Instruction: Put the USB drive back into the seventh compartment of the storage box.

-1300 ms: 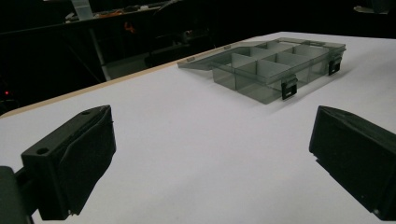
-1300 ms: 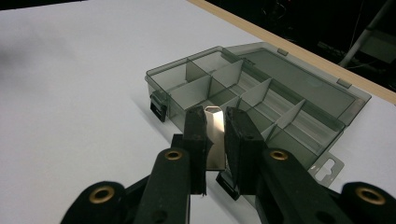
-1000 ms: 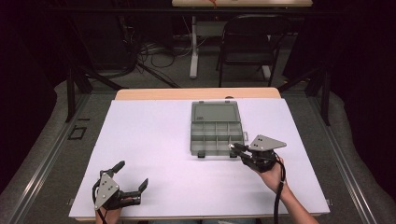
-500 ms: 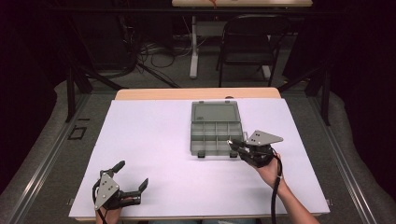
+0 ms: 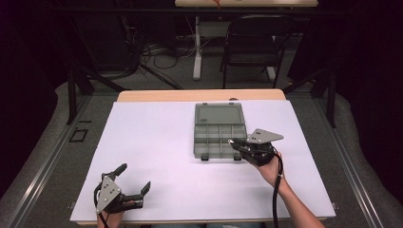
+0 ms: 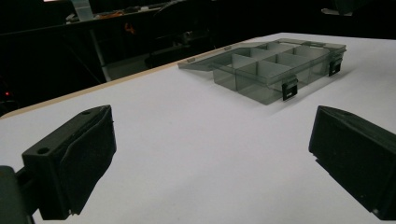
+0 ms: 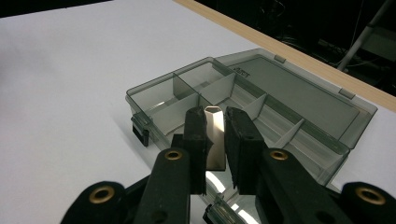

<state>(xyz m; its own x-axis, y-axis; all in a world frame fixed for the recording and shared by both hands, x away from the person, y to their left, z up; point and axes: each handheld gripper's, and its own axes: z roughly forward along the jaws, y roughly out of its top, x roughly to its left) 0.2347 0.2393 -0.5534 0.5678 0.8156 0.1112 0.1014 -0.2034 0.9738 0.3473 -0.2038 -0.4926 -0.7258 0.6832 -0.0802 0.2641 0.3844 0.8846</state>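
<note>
metal piece [image 7: 215,137] | lower end hidden between right gripper [image 7: 215,122] jaws

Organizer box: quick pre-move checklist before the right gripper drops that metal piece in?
1. Right gripper shut on the metal piece: ok.
2. Organizer box lid folded back, compartments exposed: ok.
3. Piece held over the box's near compartments: ok.
4. Compartment below free of other parts: cannot tell, the jaws hide it.
5. Left gripper open, holding nothing, well away from the box: ok.
6. White table around the box free of obstacles: ok.
</note>
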